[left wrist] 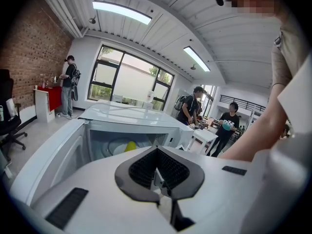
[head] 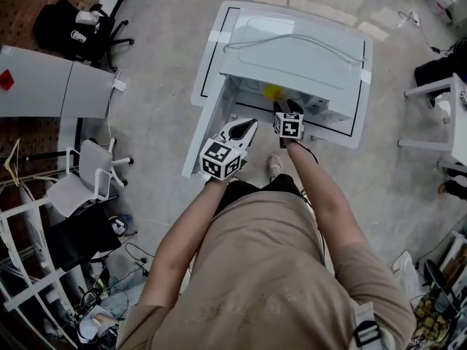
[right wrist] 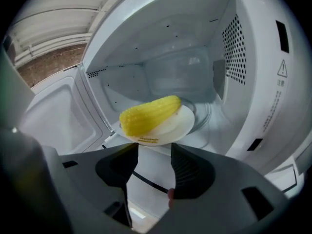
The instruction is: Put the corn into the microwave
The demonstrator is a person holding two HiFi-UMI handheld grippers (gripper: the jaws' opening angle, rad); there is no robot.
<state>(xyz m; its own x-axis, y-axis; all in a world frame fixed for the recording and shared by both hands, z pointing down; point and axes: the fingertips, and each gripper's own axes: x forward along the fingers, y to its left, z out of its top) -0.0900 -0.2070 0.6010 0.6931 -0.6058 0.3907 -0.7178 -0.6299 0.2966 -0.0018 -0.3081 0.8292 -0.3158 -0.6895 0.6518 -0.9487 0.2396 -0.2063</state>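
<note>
Yellow against white: found the corn [right wrist: 150, 115] lying on its side across a plate [right wrist: 175, 128] inside the microwave [right wrist: 243, 57]. Saw the plate resting on the glass turntable [right wrist: 207, 112], toward the front of the cavity, with the door [right wrist: 53, 116] swung wide to the left. Found the right gripper [right wrist: 154, 150] at the mouth of the cavity, jaws spread wide, nothing between them, gripping nothing. Noted the plate's near rim just beyond the fingertips, apart from the pads.

From the head view, placed that gripper [head: 286, 109] just below the corn [head: 271, 91], a yellow spot under the top of the microwave [head: 292, 57]. Found the left gripper [head: 248, 126] just beside the right one, further back from the opening. In its own view, read the left gripper [left wrist: 157, 149] as closed, pads meeting at the tips, empty, pointed at the open cavity with the corn [left wrist: 130, 146] showing on the plate [left wrist: 117, 147]. Made out several people [left wrist: 195, 106] standing in the background, well apart from the microwave.
</note>
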